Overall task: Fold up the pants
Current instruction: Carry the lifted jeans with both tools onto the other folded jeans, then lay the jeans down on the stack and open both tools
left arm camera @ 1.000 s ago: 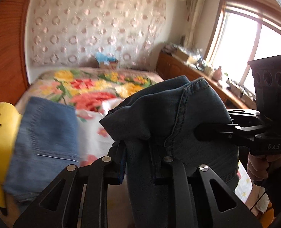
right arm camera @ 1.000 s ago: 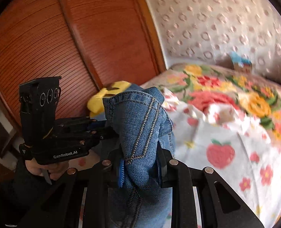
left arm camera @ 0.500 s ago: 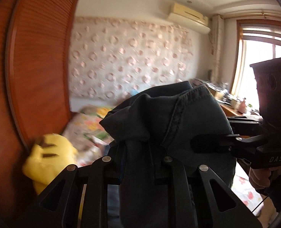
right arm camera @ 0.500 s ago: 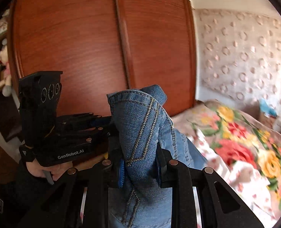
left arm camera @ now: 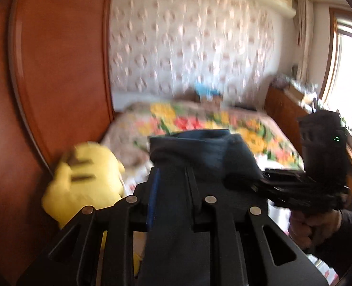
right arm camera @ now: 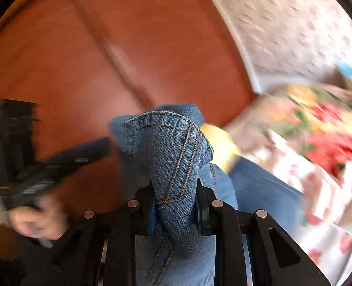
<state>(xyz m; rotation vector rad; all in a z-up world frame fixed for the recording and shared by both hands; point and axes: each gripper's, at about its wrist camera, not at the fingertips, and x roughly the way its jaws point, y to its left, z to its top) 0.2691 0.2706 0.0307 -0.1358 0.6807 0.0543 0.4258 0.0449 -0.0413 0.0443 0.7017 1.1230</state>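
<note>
Left claw: my left gripper (left arm camera: pixel 173 178) is clamped tight on a bunched fold of the pants (left arm camera: pixel 199 152).
Right claw: my right gripper (right arm camera: pixel 176 190) pinches a stitched seam of the same denim.
Pants: held up between both claws, above the bed's (left arm camera: pixel 266 124) near edge.
Beside: yellow plush toy (left arm camera: pixel 85 181) by the wardrobe (left arm camera: pixel 57 71).

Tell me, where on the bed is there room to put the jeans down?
Free: the flowery bedspread between the yellow plush toy and the wooden cabinet by the window. Crowded: the near corner by the wardrobe, where the toy and jeans sit.
</note>
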